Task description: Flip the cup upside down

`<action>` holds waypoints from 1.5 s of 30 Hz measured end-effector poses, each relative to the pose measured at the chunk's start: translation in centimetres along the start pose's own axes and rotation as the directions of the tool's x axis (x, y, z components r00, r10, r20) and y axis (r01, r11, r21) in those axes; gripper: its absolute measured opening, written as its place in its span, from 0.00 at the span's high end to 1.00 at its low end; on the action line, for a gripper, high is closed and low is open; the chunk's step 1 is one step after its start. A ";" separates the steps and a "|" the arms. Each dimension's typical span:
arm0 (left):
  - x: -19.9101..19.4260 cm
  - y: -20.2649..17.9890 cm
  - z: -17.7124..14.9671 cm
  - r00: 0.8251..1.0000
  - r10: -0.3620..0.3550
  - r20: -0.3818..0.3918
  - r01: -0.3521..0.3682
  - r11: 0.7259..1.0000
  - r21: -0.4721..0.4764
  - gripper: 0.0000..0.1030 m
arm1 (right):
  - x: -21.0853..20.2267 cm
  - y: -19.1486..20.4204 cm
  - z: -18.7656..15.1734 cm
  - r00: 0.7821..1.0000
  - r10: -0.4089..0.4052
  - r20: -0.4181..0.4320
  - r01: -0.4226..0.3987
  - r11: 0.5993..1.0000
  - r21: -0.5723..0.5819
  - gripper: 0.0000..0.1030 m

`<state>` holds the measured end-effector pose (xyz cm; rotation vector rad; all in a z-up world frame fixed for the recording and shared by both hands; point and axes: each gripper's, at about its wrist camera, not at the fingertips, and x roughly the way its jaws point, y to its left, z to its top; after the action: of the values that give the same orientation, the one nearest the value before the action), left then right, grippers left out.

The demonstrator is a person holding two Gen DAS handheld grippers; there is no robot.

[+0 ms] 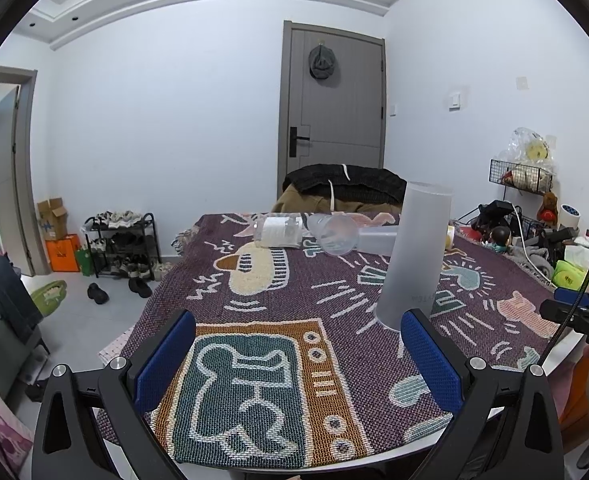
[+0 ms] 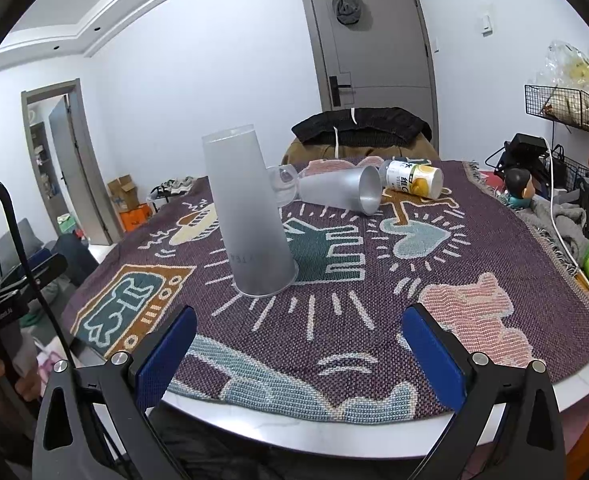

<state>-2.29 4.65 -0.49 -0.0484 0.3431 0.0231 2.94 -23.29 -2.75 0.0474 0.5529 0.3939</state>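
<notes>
Both wrist cams low at near table edge point(image 2: 334, 436), facing door point(image 1: 334, 100); shared: upturned cup point(image 2: 246, 216).

I saw a patterned woven cloth point(image 2: 334, 280) covering the table. At its far end a labelled bottle point(image 2: 414, 179) lay on its side. Behind it, dark clothes point(image 2: 360, 128) were draped over a chair, before a grey door point(image 2: 378, 40). A shoe rack point(image 1: 122, 244) stood by the wall, left.
</notes>
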 end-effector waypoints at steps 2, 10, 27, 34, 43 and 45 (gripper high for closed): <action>0.0 0.0 0.0 1.000 -0.001 0.004 0.001 1.000 -0.002 0.00 | 0.0 0.0 0.0 1.000 0.001 -0.003 -0.001 1.000 0.001 0.00; 0.0 -0.4 0.1 1.000 -0.008 0.004 0.008 1.000 0.008 0.00 | -0.4 0.0 0.2 1.000 -0.005 0.012 0.005 1.000 -0.006 0.00; 0.0 -1.0 0.5 1.000 -0.009 0.008 0.009 0.999 0.031 0.00 | -0.4 -0.2 0.3 1.000 -0.015 0.015 0.015 1.000 0.006 0.00; 0.1 -1.1 0.5 1.000 -0.014 0.006 0.014 0.999 0.030 0.00 | -0.4 -0.3 0.3 1.000 -0.017 0.015 0.017 1.000 0.005 0.00; -0.2 -1.2 0.6 1.000 -0.011 0.012 0.010 0.999 0.034 0.00 | -0.3 -0.3 0.3 1.000 -0.018 0.014 0.018 1.000 0.006 0.00; -0.4 -1.1 0.5 1.000 -0.015 0.011 0.015 0.999 0.034 0.00 | -0.3 -0.2 0.3 1.000 -0.015 0.015 0.015 1.000 0.002 0.00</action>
<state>-2.48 3.53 0.16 -0.0170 0.3322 0.0024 2.93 -23.62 -2.40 0.0479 0.5384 0.3777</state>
